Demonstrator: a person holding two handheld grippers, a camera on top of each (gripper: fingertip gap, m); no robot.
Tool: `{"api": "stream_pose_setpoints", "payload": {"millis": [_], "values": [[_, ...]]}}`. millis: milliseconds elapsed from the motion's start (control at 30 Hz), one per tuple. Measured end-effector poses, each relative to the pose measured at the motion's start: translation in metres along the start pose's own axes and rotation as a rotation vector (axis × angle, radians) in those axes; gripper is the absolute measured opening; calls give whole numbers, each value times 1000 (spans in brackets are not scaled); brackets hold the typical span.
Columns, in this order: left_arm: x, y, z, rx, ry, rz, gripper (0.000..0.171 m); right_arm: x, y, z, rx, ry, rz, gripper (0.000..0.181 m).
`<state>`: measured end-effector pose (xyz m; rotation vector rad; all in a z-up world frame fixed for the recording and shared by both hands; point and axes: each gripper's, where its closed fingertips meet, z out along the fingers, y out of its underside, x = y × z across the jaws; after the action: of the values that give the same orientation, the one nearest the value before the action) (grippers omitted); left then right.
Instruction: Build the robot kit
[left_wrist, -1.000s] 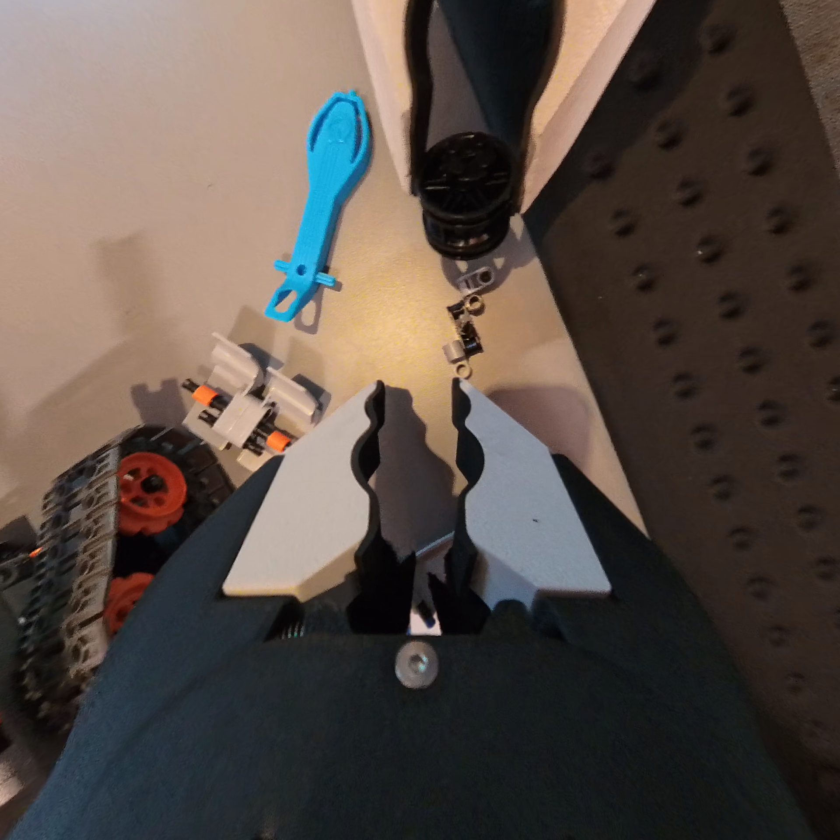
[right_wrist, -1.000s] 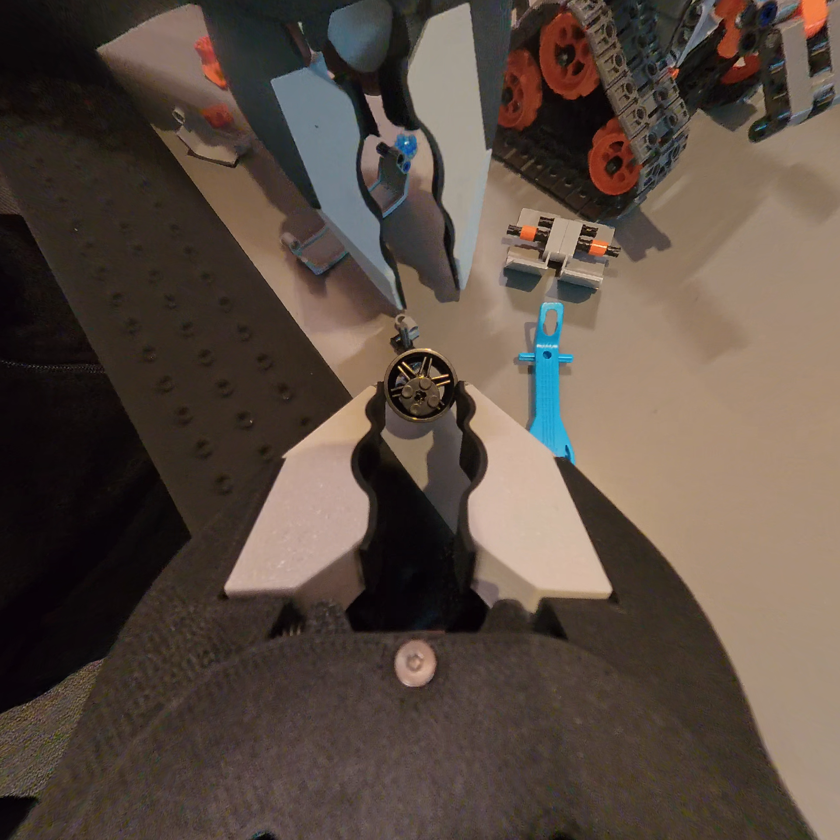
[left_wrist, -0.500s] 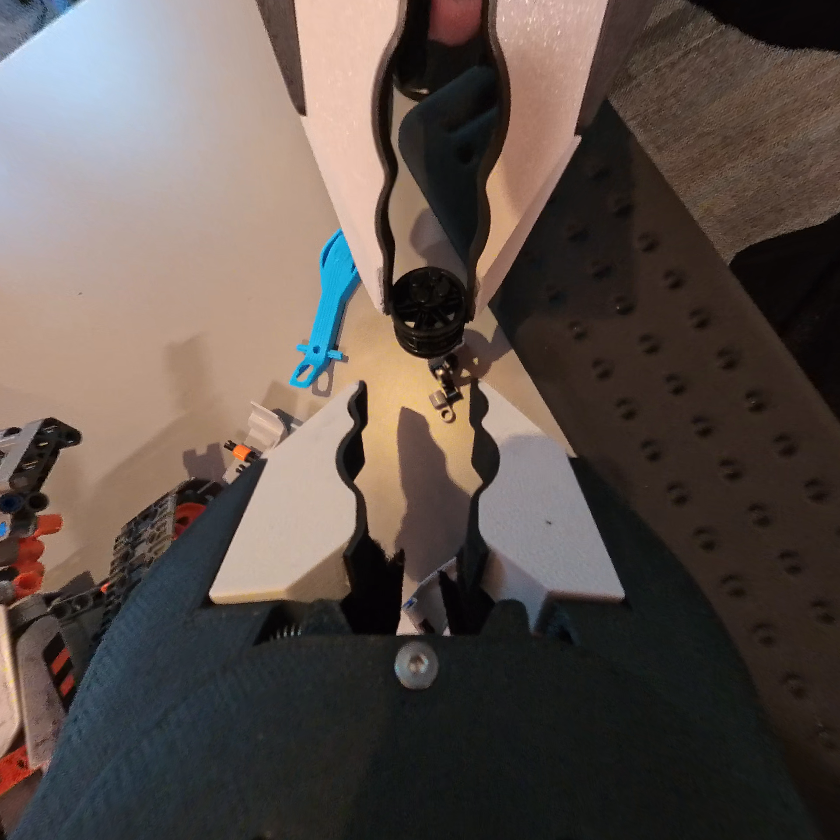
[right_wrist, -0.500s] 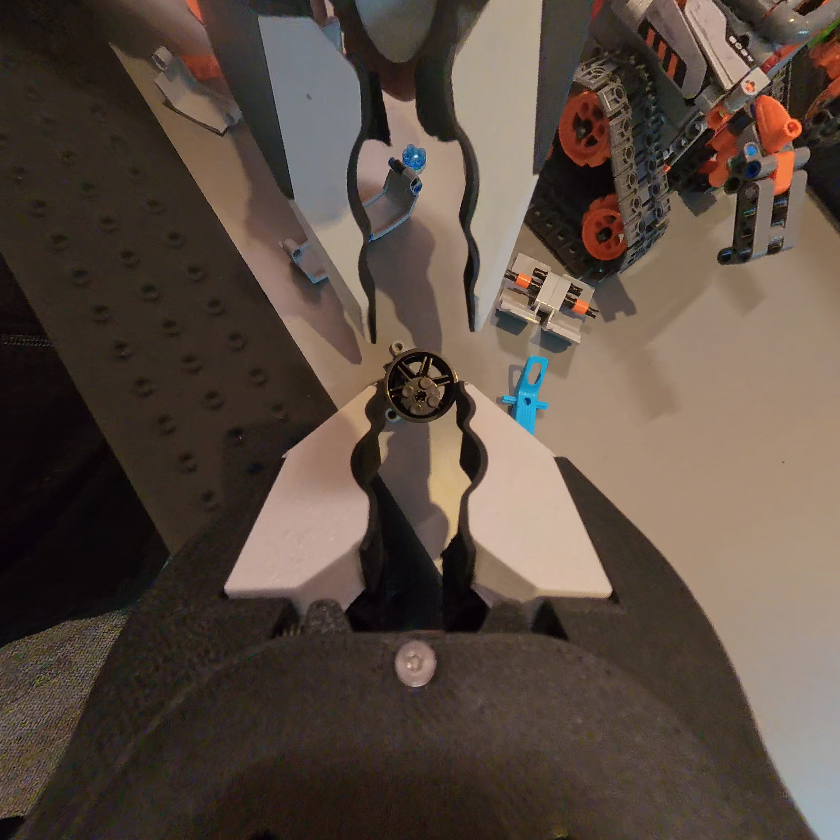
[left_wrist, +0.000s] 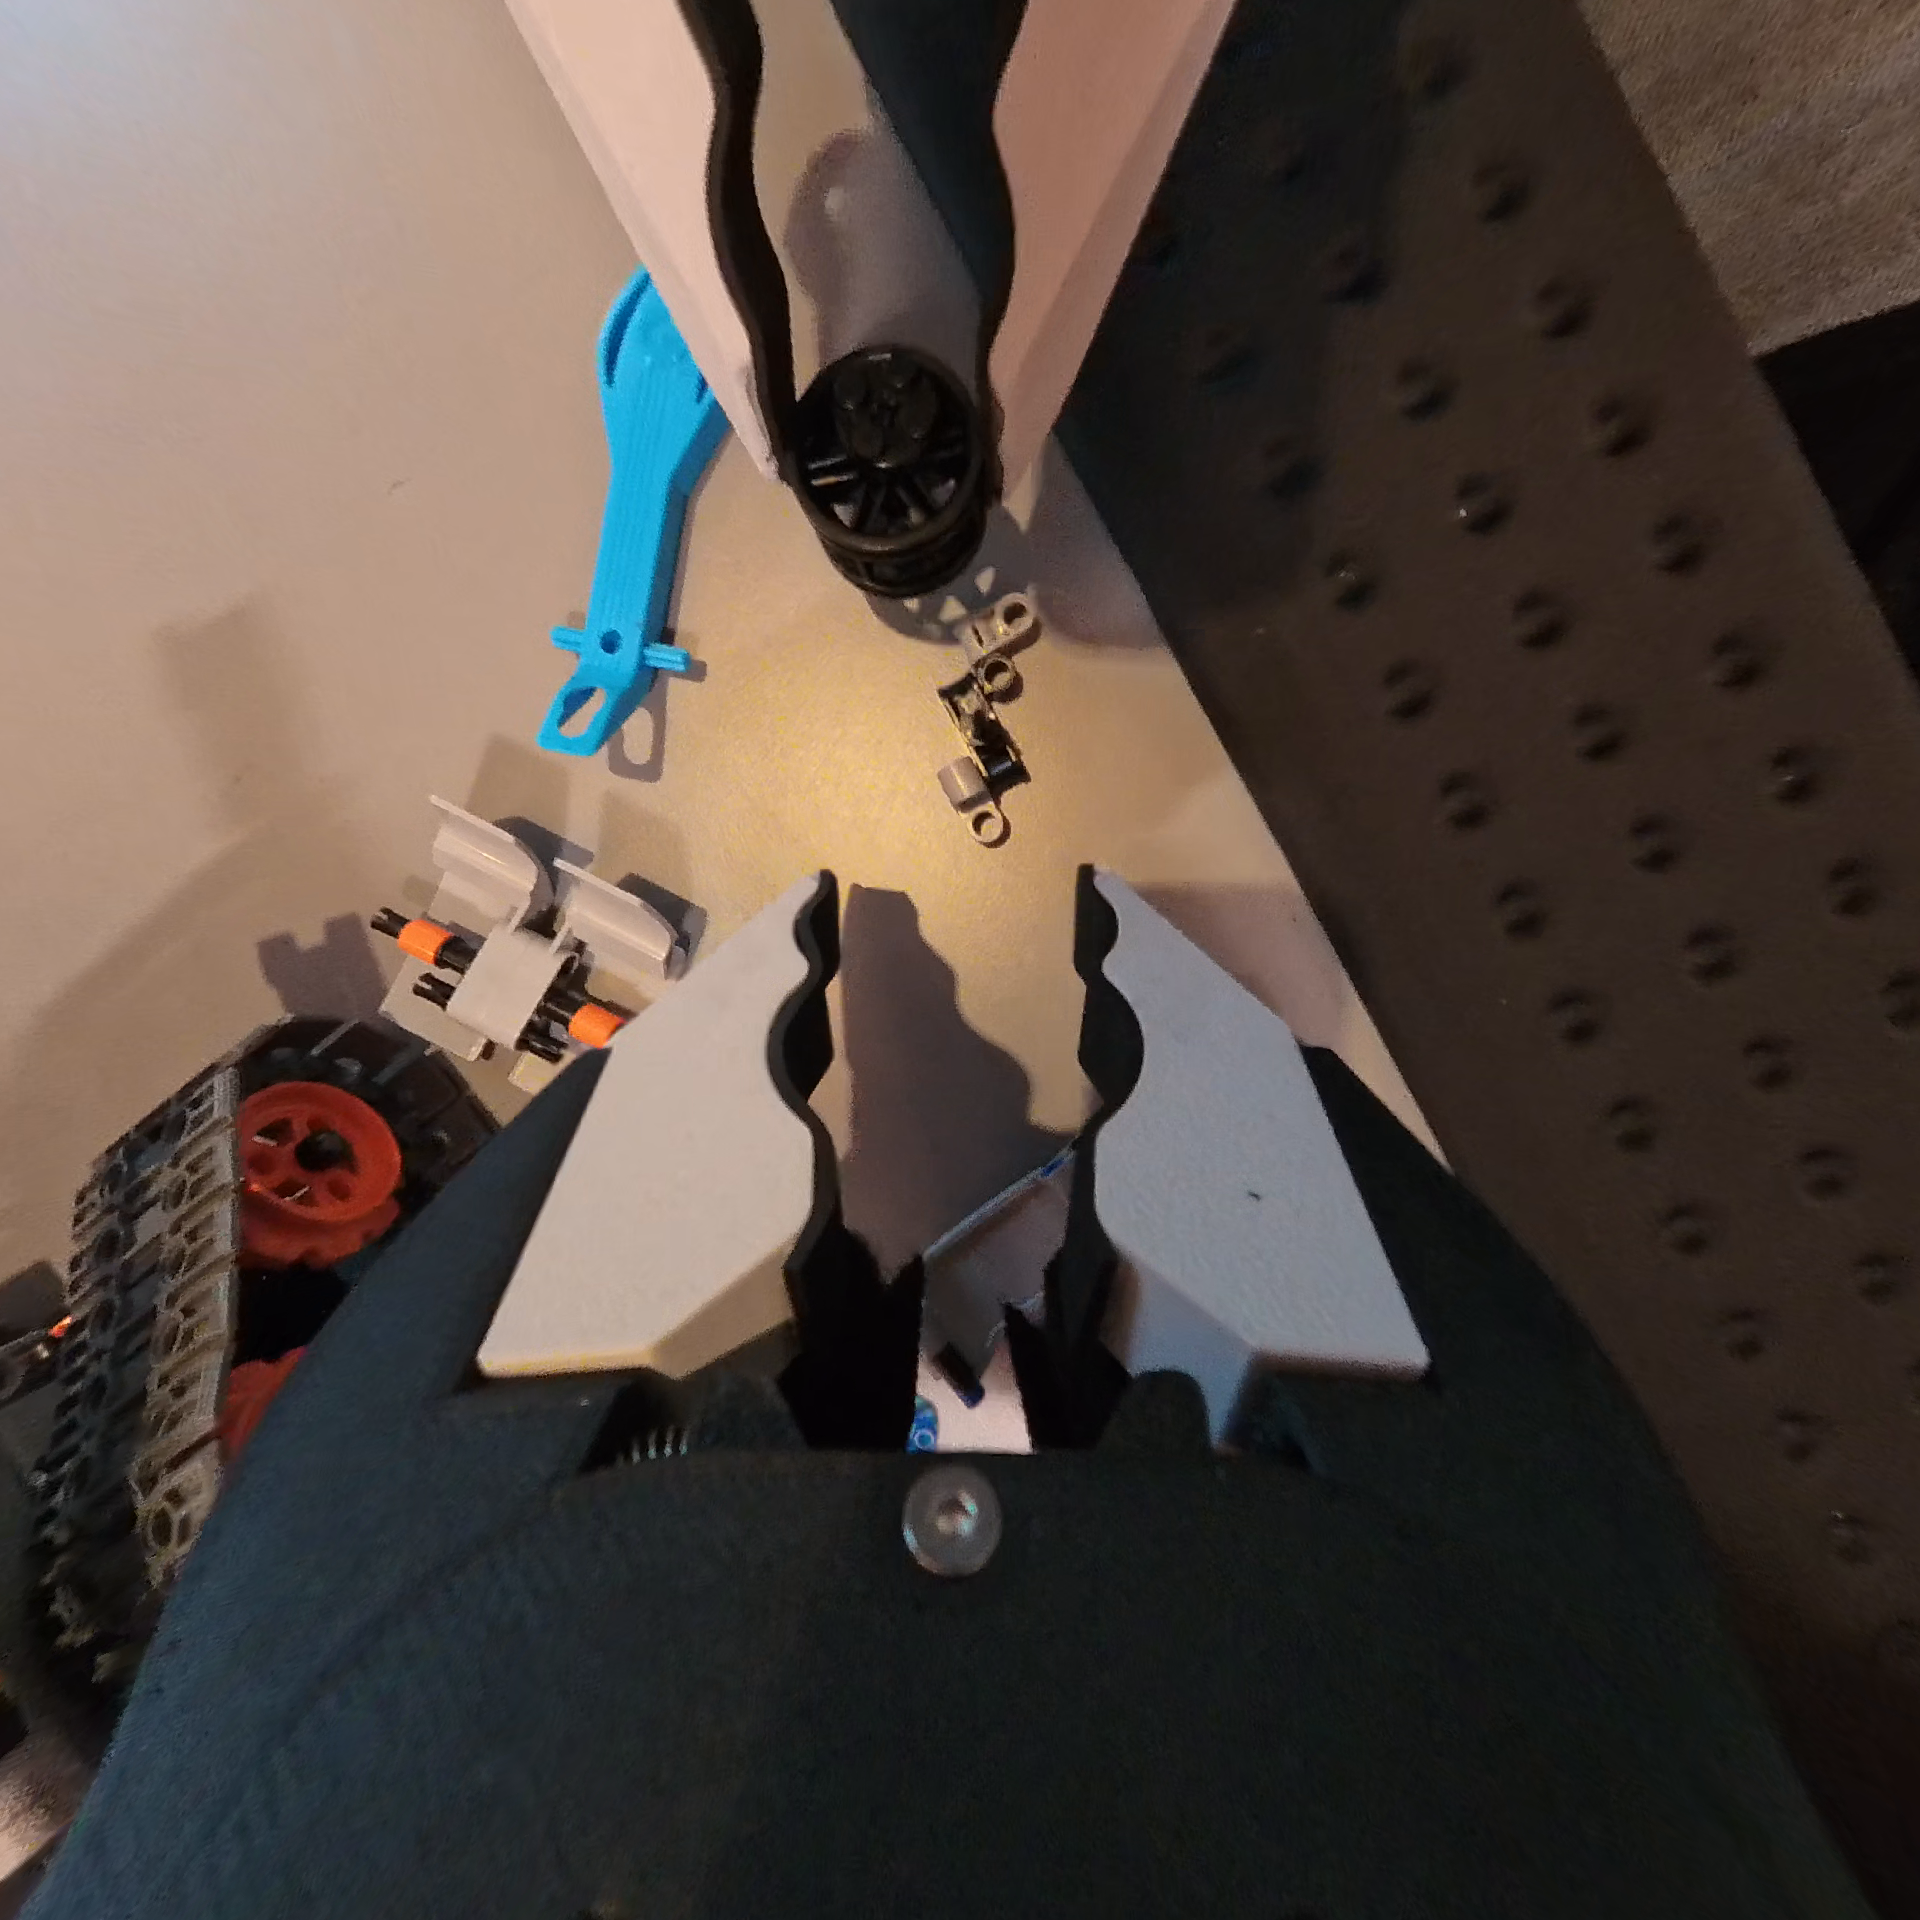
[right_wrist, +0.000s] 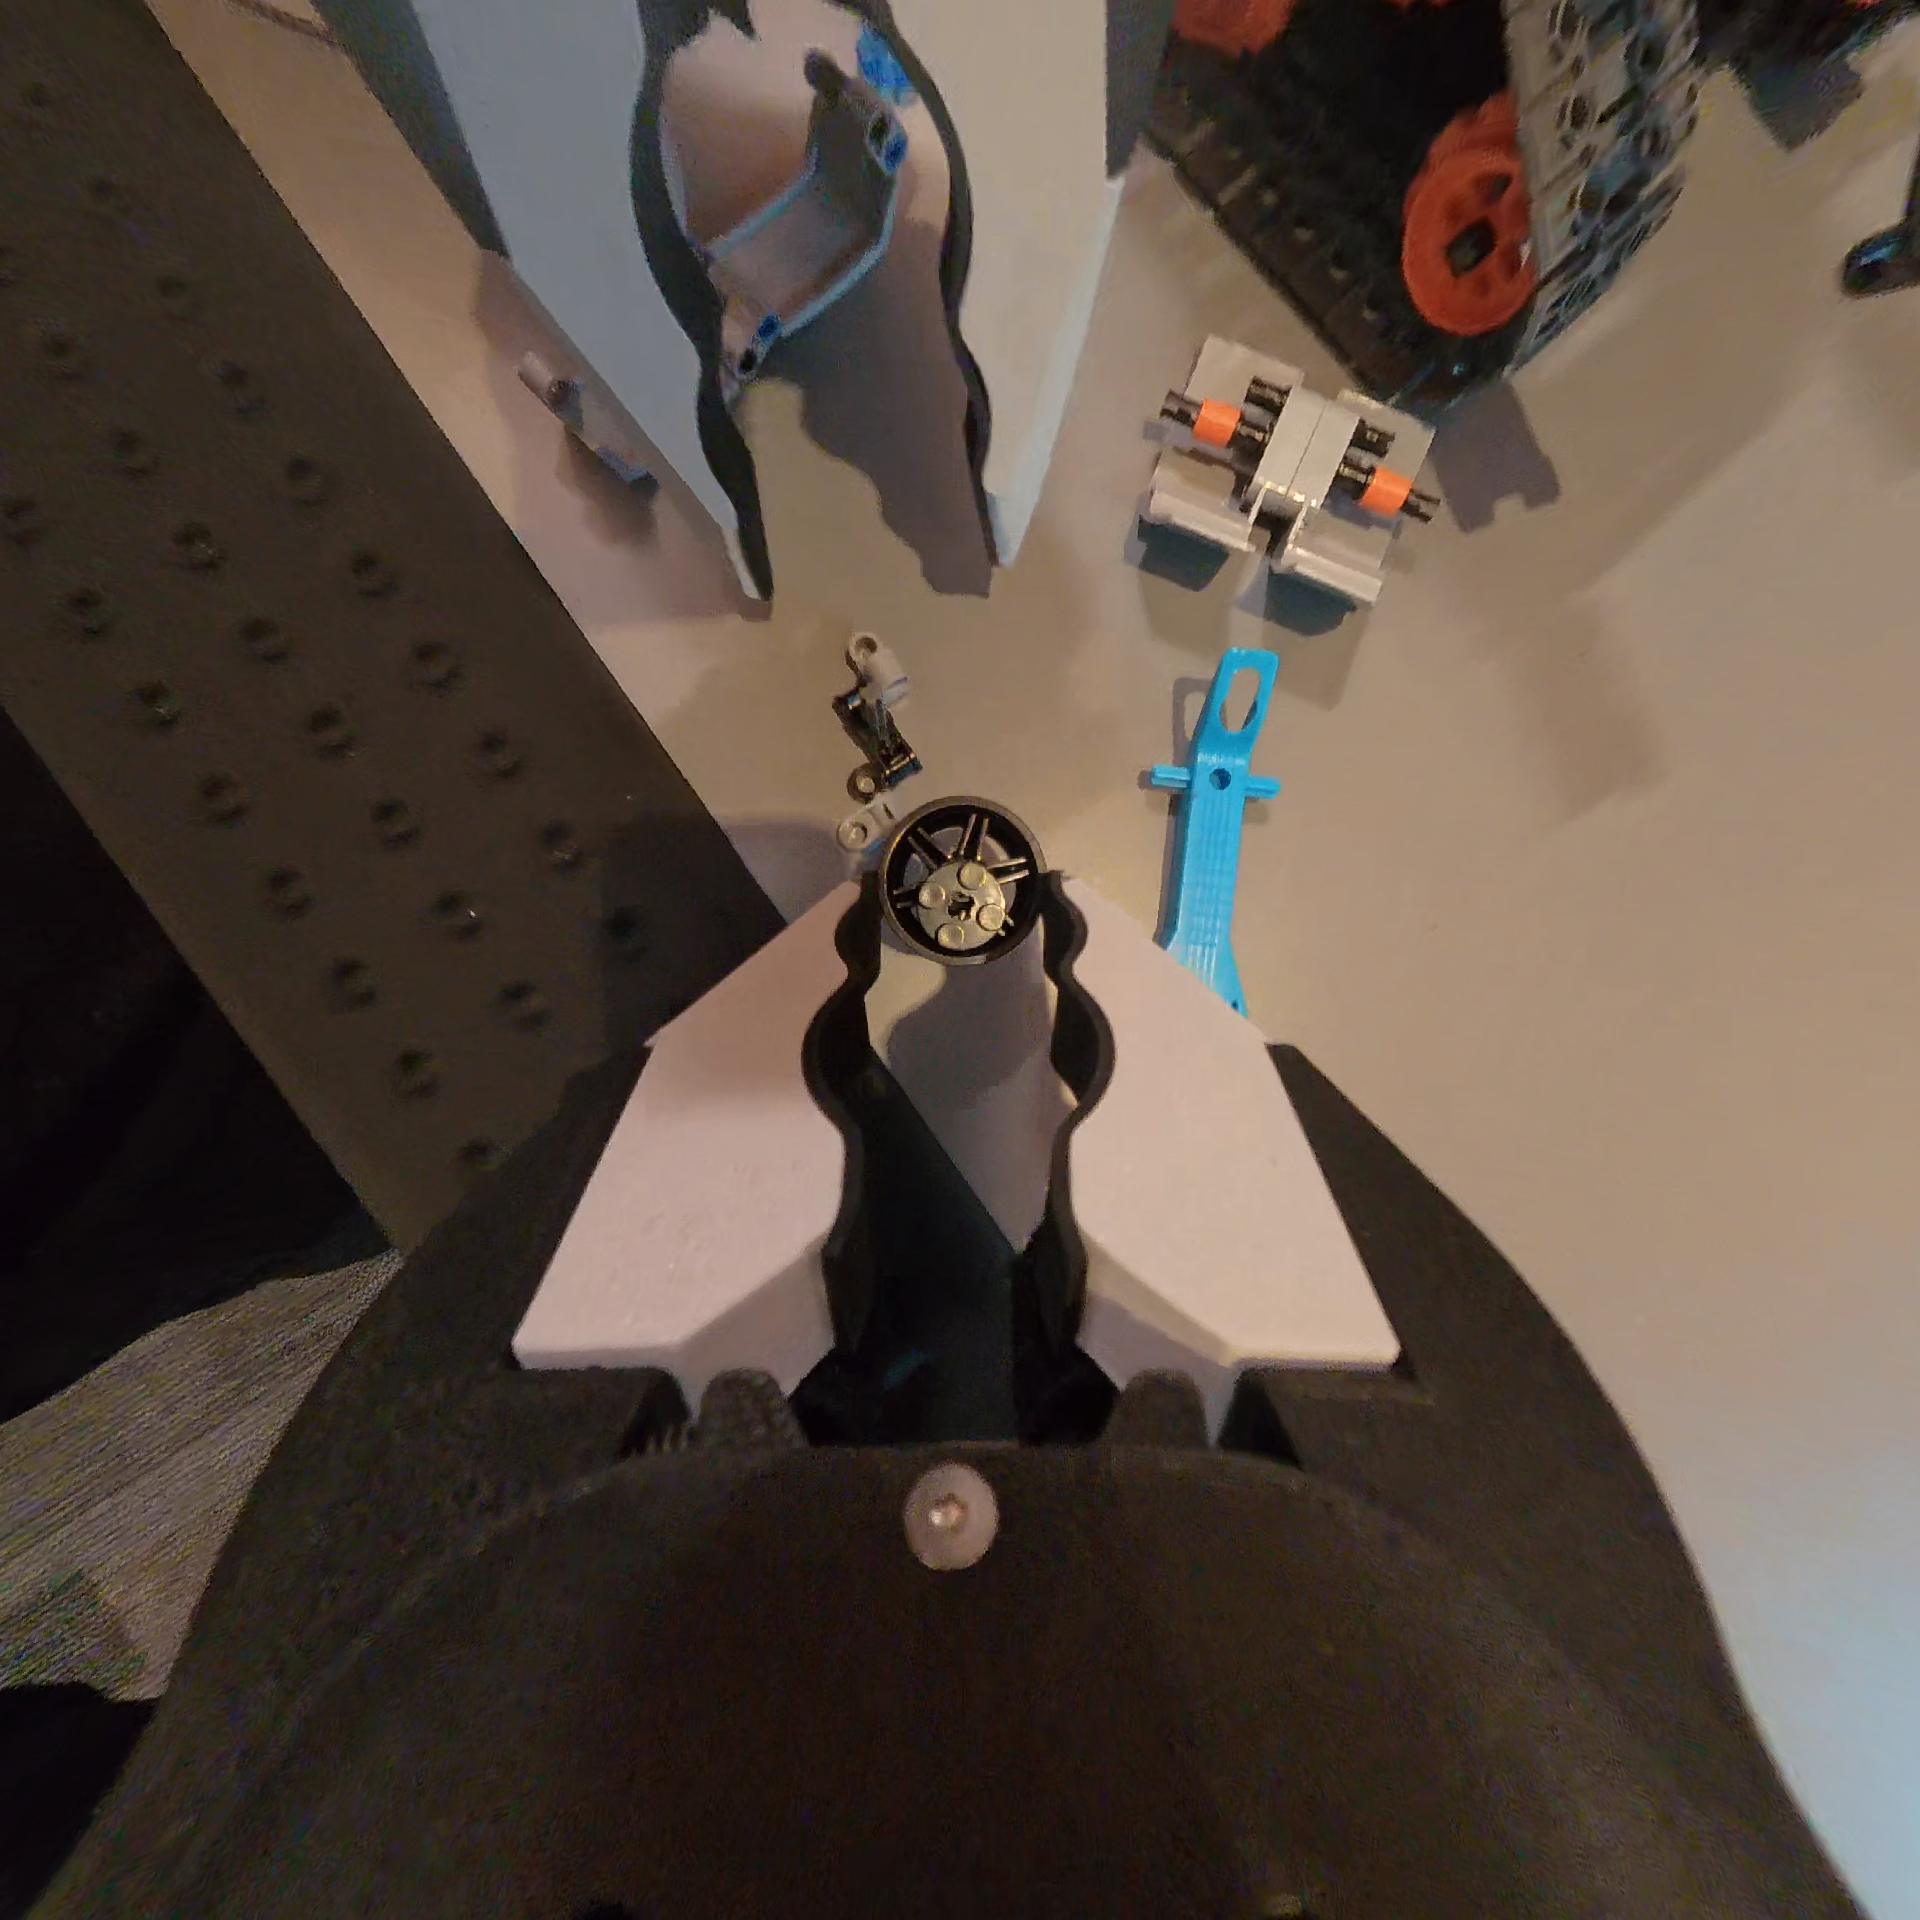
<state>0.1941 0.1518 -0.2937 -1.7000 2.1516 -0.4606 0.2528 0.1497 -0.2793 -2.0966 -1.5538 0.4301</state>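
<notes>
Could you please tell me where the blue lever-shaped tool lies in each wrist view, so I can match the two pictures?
Left wrist view: the blue tool lies upper left of centre, its broad end partly behind the right gripper.
Right wrist view: it lies right of centre, beside that gripper's fingertips.
Shared landmark: the grey block with orange pins.

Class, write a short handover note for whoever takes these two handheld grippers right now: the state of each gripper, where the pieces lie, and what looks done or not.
Right gripper: shut on the small black spoked plastic wheel, held at its fingertips above the beige table.
Left gripper: open, empty, facing the wheel.
Between them on the table: a loose cluster of tiny grey and black connector pieces.
Beside that: a long blue plastic separator tool and a grey block assembly with orange bushes.
Farther off: the tracked model with orange hubs.
Done: wheel picked up.
Not done: wheel is not attached to anything.
</notes>
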Motion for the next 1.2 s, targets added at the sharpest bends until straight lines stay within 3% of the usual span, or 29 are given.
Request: {"api": "stream_pose_setpoints", "payload": {"millis": [267, 533, 733, 1200], "values": [[-1, 5, 3, -27, 5, 2, 42, 2, 14, 13, -81, -15, 20, 29], [-2, 4, 1, -26, -1, 12, 43, 1, 11, 9, -53, -24, 36, 36], [-2, 2, -1, -22, -5, 20, 42, -1, 11, 7, -37, -24, 29, 28], [-2, 2, 0, -25, -10, 25, 42, 0, 7, 6, -6, -26, 31, 31]]}}
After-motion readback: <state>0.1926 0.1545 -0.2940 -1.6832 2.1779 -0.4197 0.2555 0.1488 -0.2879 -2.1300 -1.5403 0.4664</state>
